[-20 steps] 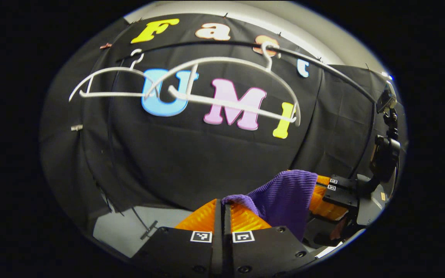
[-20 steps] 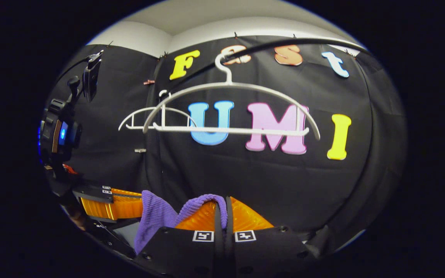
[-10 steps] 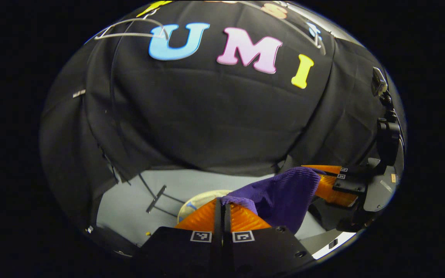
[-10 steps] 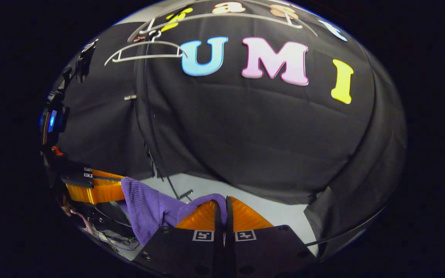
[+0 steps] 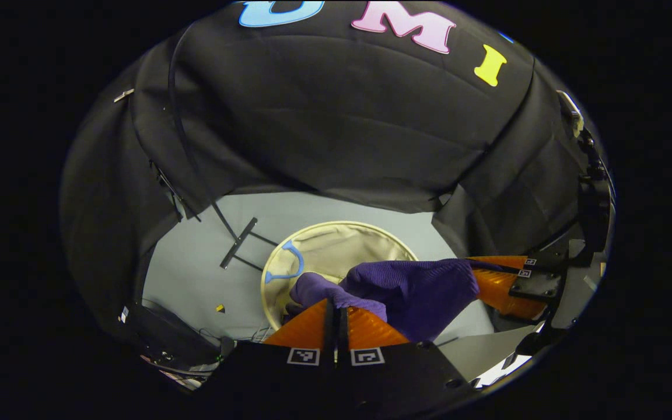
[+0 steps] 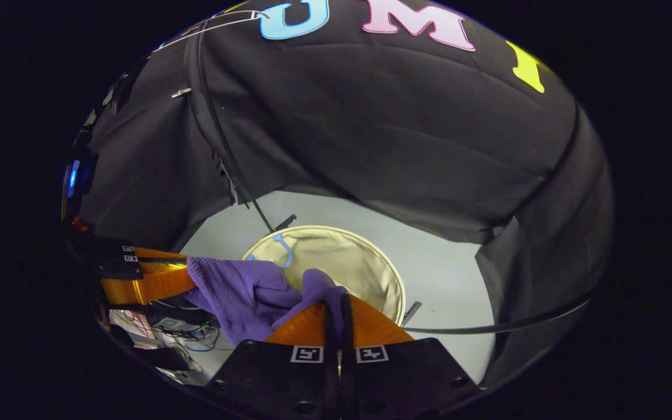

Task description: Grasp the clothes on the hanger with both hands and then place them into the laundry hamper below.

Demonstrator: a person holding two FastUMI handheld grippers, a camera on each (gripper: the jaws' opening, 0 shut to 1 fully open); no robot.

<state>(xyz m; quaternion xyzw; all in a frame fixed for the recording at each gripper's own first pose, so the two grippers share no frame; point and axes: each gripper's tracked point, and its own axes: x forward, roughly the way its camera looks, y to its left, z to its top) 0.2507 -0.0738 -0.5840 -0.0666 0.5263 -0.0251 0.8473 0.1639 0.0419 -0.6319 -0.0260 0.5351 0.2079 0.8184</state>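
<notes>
Jaws of both grippers pinch the purple garment (image 5: 412, 289) — slung between them above the hamper (image 6: 371, 256)

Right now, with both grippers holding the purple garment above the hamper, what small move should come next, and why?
Probably lower both grippers a little further. The left gripper and right gripper each pinch the purple garment, which hangs over the open laundry hamper but seems above its rim; releasing lower should drop it inside.

A garment (image 5: 412, 289) stretched between the left gripper (image 5: 336, 312) and right gripper (image 6: 336, 309), above an open laundry hamper (image 5: 336, 245) standing on the floor (image 5: 196, 274) before the booth wall
</notes>
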